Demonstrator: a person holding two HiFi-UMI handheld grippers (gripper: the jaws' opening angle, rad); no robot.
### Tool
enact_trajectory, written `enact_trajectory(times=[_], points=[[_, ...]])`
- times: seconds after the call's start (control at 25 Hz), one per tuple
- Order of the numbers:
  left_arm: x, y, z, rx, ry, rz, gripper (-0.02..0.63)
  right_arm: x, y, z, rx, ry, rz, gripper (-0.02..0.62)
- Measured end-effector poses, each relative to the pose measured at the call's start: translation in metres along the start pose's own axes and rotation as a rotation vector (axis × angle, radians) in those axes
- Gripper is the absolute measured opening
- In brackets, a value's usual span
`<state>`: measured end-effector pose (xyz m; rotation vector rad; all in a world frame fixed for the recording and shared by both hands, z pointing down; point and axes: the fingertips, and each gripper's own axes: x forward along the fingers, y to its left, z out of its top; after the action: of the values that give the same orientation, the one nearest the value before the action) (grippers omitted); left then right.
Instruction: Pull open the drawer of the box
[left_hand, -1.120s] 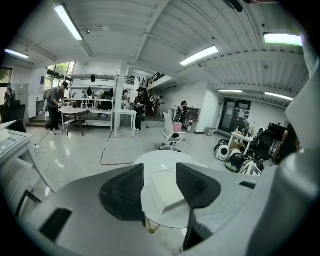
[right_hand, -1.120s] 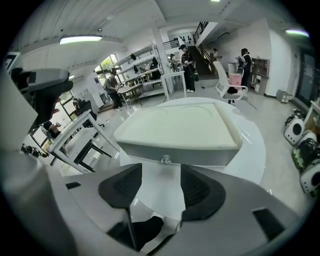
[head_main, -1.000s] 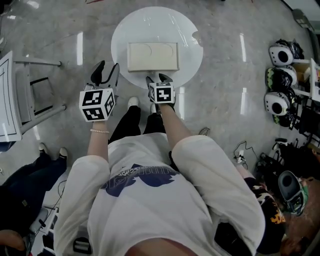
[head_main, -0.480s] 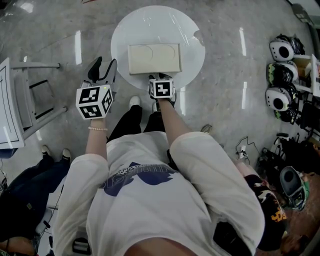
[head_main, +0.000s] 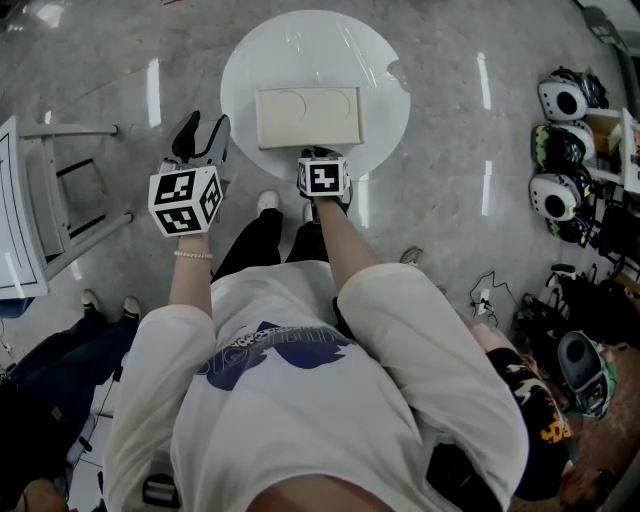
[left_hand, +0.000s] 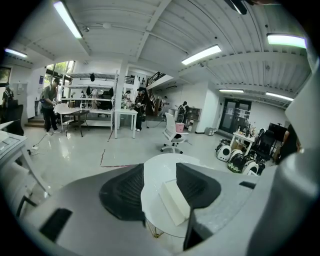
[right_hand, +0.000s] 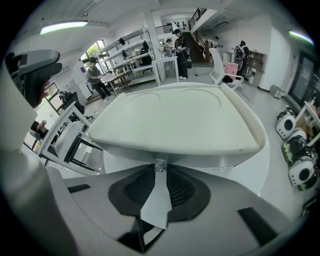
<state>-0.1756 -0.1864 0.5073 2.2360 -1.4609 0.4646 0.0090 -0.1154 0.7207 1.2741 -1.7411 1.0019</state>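
Note:
A cream box (head_main: 305, 116) lies on a round white table (head_main: 240, 70). At the middle of its near front face sits a small clear drawer knob (right_hand: 159, 165). My right gripper (head_main: 318, 155) is up against that face. In the right gripper view its jaws are closing, and the right gripper (right_hand: 159, 170) has the knob between its tips, with the pads touching it. The box (right_hand: 180, 117) fills that view and its drawer looks closed. My left gripper (head_main: 200, 128) hangs open and empty left of the table. Between the left gripper (left_hand: 160, 167) jaws I see the box (left_hand: 175, 200) farther off.
A white frame stand (head_main: 60, 190) is on the floor at the left. Several helmets (head_main: 560, 150) sit on a rack at the right. A bystander's legs (head_main: 50, 370) show at bottom left. An office chair (left_hand: 172, 135) and desks stand beyond the table.
My right gripper moved forward to the box's front face and its jaws narrowed around the knob. The left gripper drifted slightly left and away, still open.

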Motion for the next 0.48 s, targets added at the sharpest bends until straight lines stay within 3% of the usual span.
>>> enact_trajectory(times=[0.48], points=[[-0.0085,-0.0064,-0.0049,0.0,0.004,0.007,0.186,-0.0082,0.0,-0.0093,-0.019,0.009,-0.005,0.061]])
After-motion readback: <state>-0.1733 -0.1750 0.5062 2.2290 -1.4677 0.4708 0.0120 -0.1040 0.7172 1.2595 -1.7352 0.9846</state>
